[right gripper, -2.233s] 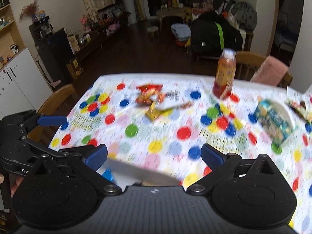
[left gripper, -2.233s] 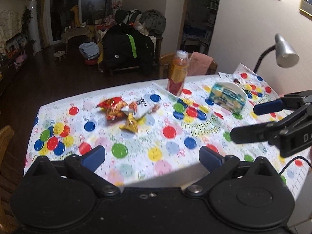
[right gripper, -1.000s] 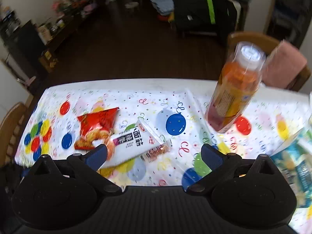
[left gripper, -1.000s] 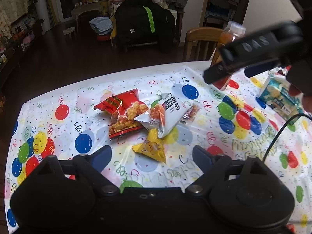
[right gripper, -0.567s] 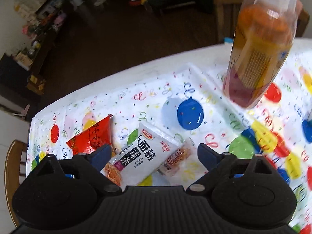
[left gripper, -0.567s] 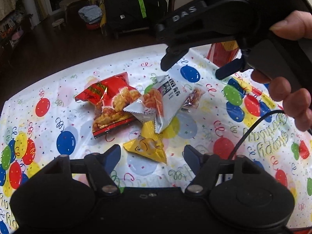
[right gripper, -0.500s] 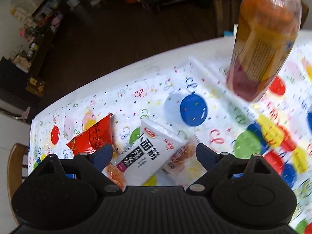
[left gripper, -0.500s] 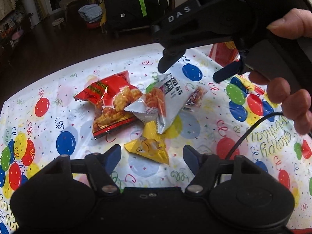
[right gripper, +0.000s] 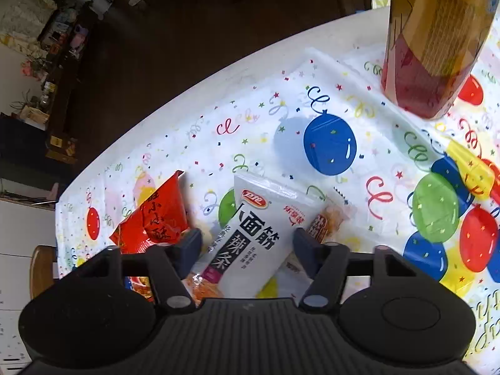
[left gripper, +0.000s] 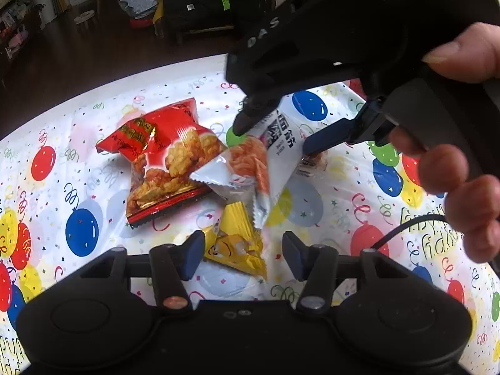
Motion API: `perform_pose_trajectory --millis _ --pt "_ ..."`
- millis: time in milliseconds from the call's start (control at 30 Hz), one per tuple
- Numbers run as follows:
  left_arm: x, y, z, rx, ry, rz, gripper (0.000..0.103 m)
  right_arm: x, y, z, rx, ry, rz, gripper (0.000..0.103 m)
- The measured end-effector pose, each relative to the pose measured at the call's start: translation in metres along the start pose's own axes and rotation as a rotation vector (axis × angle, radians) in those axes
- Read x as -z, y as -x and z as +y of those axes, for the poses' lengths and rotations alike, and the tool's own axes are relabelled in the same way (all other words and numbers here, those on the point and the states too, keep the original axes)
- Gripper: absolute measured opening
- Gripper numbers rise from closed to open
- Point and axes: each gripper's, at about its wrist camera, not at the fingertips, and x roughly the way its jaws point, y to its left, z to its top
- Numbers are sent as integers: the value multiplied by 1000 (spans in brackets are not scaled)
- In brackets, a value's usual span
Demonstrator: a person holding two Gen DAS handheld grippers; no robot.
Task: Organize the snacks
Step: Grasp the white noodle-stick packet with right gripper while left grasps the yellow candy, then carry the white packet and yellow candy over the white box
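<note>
Right claw [right gripper: 245, 247] is down over the white packet [right gripper: 256, 237], pads spread wide with the packet lying in the gap between them, and neither pad looks to be pressing it. From the left wrist view, the black fingers straddle the packet's far end, one tip low beside a green balloon print. That's how you'd line up for a pinch across the width, I'd say. Left claw [left gripper: 243, 254] hangs open too, gripping nothing, with the yellow packet [left gripper: 234, 240] sitting between its pads on the table.

Moving outward: the white packet lies propped across the pile, partly over the red snack bag [left gripper: 162, 159] and the yellow one, which is likely why it gets picked first. A small clear-wrapped snack [right gripper: 328, 218] peeks out beside it. Farther off stands an orange drink bottle [right gripper: 434, 40] on the balloon-print tablecloth [right gripper: 312, 100]. A hand [left gripper: 453, 156] wraps the right claw's handle.
</note>
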Motion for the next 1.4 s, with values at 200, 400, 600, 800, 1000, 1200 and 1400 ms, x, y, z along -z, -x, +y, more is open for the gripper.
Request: perform_pose_trajectory --millis 200,400,600,800,1000,1200,1400 --pt "1 1 5 1 4 8 35 3 5 -6 -53 -21 -6 48" --pt "4 8 3 -8 -17 14 32 7 13 -8 -78 -14 -16 25" --pt "10 21 1 2 -27 5 31 14 27 -10 -81 26 -30 7" --pt "15 35 3 8 -17 -2 29 25 47 -17 -85 65 -48 5" --pt "18 49 2 -2 -15 -22 29 38 80 -16 -107 128 -63 5" --pt "17 75 6 -16 1 -51 29 50 118 -14 -129 175 -93 5" --pt "18 106 7 -30 5 -89 29 68 156 -10 -140 223 -118 5"
